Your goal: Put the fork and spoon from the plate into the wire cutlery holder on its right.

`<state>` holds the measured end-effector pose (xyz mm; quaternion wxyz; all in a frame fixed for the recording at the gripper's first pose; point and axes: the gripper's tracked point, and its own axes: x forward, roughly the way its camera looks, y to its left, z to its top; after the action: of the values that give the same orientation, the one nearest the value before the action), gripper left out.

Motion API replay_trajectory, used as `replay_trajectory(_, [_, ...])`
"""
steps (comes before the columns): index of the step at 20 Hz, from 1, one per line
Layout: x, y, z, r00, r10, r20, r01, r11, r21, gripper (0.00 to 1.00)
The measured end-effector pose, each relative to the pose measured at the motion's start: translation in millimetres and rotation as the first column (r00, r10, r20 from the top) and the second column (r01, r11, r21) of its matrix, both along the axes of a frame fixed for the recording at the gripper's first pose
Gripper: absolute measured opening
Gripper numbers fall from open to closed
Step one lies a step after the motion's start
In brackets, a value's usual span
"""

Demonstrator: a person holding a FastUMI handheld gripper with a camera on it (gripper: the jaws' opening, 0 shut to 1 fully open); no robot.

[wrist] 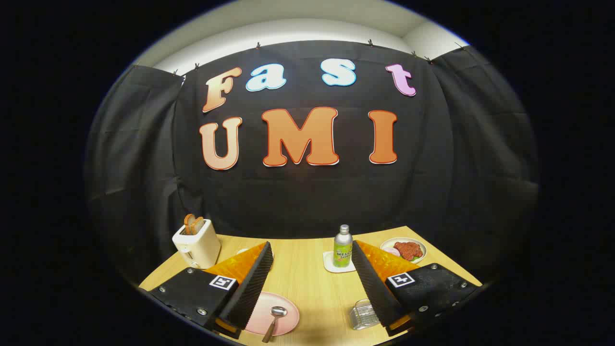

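Hand-held gripper (312, 262) spread wide above table (307, 278); spoon (274, 321) on plate (283, 315).

The camera rides on the gripper (312, 269), raised above the near edge of the wooden table (307, 283) and looking level across it to the far black cloth wall (307, 192). Its widely parted fingers frame the tabletop close below.
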<state>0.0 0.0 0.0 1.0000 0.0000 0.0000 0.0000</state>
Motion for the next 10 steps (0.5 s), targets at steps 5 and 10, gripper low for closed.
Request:
replay_trajectory(5, [-7,13,-12,1.0,0.013,-0.013,-0.014,1.0,-0.023,0.98])
replay_trajectory(10, [-12,24,-27,0.999,0.003,-0.042,-0.004,1.0,-0.013,0.99])
